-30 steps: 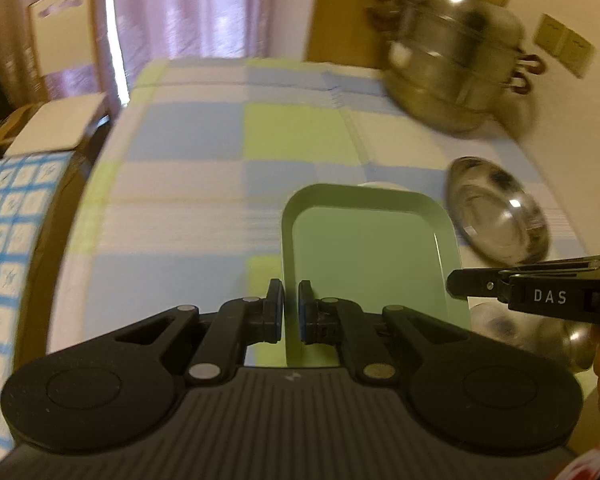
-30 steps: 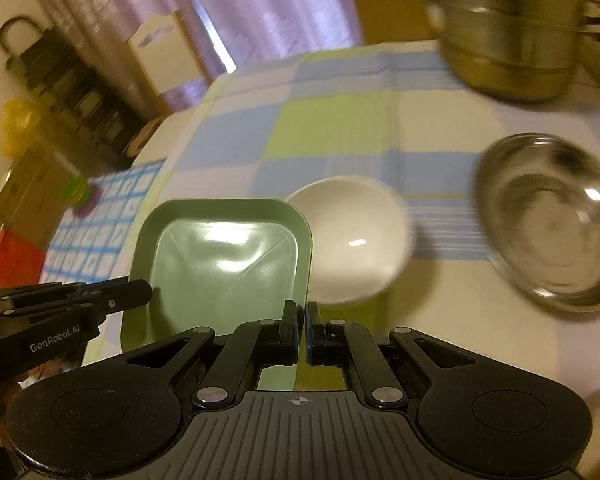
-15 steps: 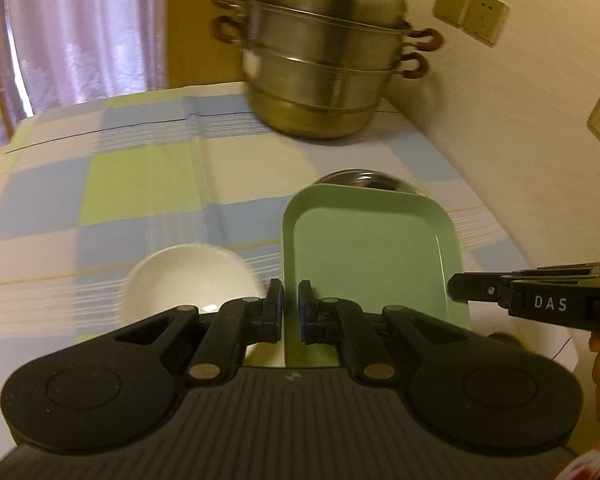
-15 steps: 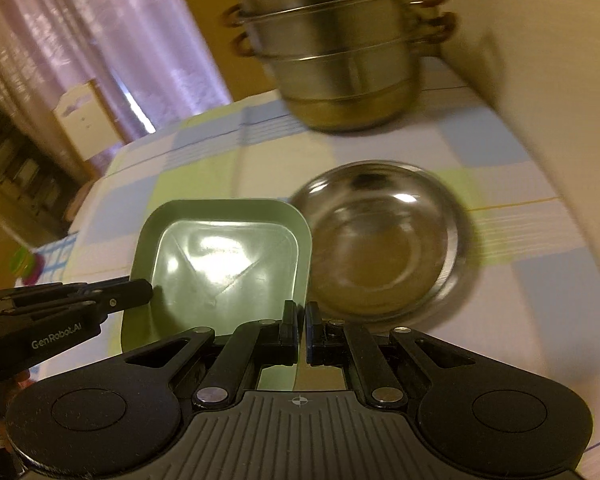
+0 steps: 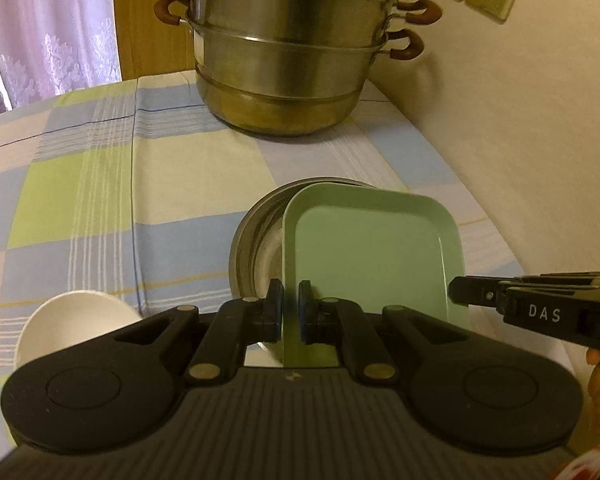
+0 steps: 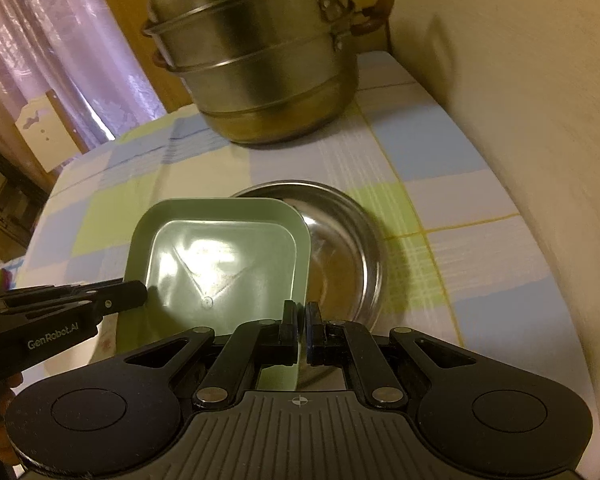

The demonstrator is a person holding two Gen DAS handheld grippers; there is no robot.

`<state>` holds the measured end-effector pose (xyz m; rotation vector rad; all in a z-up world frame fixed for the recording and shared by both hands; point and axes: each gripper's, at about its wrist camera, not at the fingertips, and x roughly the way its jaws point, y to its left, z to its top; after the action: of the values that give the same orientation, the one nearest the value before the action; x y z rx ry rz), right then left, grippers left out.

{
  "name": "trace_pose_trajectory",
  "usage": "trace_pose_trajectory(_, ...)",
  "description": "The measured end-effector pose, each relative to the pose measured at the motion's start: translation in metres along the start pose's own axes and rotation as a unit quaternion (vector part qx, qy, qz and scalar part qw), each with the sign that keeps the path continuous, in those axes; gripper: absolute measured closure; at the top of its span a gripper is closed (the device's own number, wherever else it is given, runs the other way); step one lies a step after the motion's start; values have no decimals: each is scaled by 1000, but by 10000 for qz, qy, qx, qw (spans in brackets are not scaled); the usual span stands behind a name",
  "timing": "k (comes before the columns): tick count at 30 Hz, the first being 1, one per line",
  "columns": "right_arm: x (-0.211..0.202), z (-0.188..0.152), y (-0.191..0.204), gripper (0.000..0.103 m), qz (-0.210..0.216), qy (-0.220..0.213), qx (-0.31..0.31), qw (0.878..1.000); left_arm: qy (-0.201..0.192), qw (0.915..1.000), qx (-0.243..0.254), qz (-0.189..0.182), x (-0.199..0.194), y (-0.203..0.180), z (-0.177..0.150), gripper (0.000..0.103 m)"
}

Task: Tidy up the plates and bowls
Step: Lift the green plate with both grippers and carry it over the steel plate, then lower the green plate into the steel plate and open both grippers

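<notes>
A square green plate (image 5: 374, 248) hangs between my two grippers, just above a round steel plate (image 5: 256, 236) on the checked tablecloth. My left gripper (image 5: 290, 312) is shut on the green plate's left rim. My right gripper (image 6: 302, 326) is shut on its right rim; the green plate (image 6: 216, 260) covers the left part of the steel plate (image 6: 344, 240) in the right wrist view. A white bowl (image 5: 74, 324) stands on the cloth to the left, apart from both.
A tall stacked steel steamer pot (image 5: 288, 52) stands at the back of the table, also in the right wrist view (image 6: 256, 52). A cream wall (image 5: 520, 128) runs along the table's right side. Curtains and a chair are at the far left.
Both grippers have carried the green plate to the right, past the white bowl, until it hangs over the steel plate. The steamer pot now looms closer.
</notes>
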<state>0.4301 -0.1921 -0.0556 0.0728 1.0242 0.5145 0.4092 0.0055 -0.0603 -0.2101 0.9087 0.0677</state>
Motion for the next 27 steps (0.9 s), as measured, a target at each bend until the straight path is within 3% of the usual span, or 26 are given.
trace_pose_trajectory(12, 53, 23, -26, 99, -58, 343, 58, 9994, 373, 9990, -45, 259, 56, -5, 9, 96)
trace_pose_trajectory(27, 79, 28, -34, 99, -80, 499, 109, 9987, 649, 9974, -126, 302, 83, -3, 13, 96)
